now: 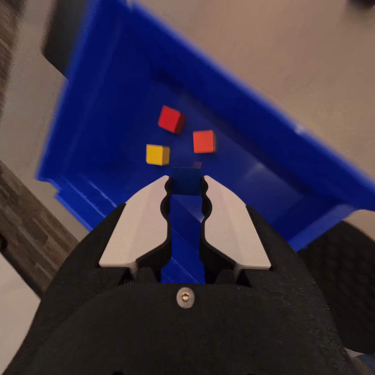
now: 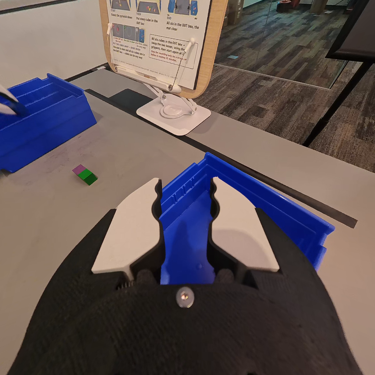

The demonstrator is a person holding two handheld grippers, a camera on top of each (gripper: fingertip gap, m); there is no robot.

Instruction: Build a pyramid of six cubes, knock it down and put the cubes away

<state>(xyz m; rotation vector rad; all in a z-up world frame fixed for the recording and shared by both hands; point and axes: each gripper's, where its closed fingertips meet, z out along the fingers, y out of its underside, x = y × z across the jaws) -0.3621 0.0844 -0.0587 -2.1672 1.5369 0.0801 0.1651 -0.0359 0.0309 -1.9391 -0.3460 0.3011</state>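
The left black-and-white two-finger gripper (image 1: 185, 178) points steeply downward, its jaws clamped at the tips on a small dark blue cube (image 1: 185, 183). The right black-and-white two-finger gripper (image 2: 185, 180) tilts forward, jaws parted, gripping nothing.

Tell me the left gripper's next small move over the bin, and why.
Probably open the left gripper: its fingers clamp a blue cube above the blue bin, where red, orange and yellow cubes already lie. Releasing should drop it in.

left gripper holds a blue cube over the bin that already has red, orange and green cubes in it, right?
Not quite: the third cube in the blue bin is a yellow cube, not green, as the left wrist view shows. The left gripper does hold the blue cube above the red cube and orange cube.
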